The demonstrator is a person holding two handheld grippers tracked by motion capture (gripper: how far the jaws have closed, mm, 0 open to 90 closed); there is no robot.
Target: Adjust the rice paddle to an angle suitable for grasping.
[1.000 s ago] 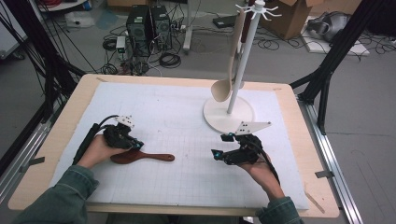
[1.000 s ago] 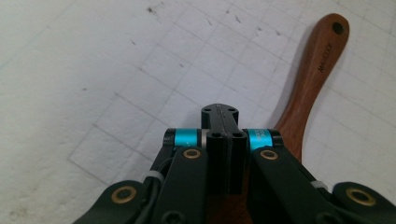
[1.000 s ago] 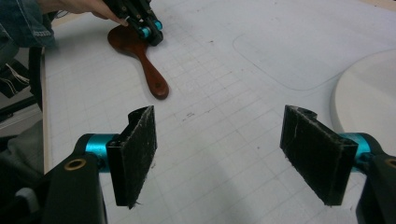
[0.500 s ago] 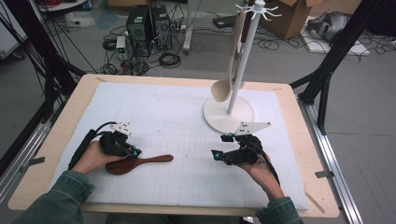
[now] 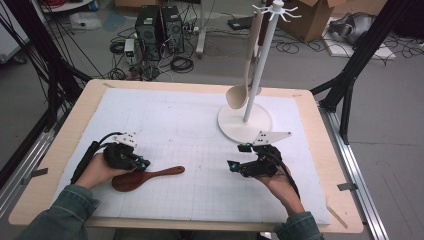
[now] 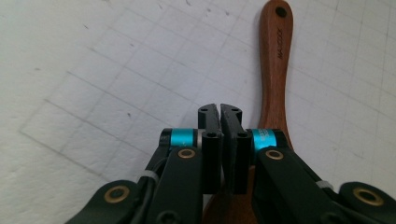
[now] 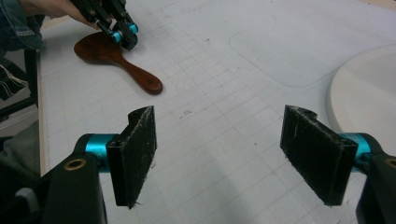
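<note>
A dark wooden rice spoon (image 5: 145,177) lies flat on the white gridded mat, bowl to the left, handle pointing right. My left gripper (image 5: 142,164) hovers just over the junction of bowl and handle. In the left gripper view the spoon's handle (image 6: 275,70) runs away just right of the left gripper (image 6: 220,109). Its jaws have just been opening by a sliver, leaving a thin slit with nothing in it. My right gripper (image 5: 239,156) rests open at the right of the mat, and the right gripper (image 7: 219,126) has bare mat between its pads. The right gripper view also catches the spoon (image 7: 116,56) and the left gripper (image 7: 122,35).
A white rack (image 5: 260,60) on a round base (image 5: 245,122) stands at the back right of the mat. A pale wooden spoon (image 5: 240,90) hangs from it. The mat (image 5: 190,130) lies on a wooden table (image 5: 65,135). Cables and computer cases lie on the floor beyond.
The dark spoon's bowl has swung toward the near edge, so it now lies slightly askew. My left gripper has shifted a little left and nearer with it. The right gripper has not moved.
</note>
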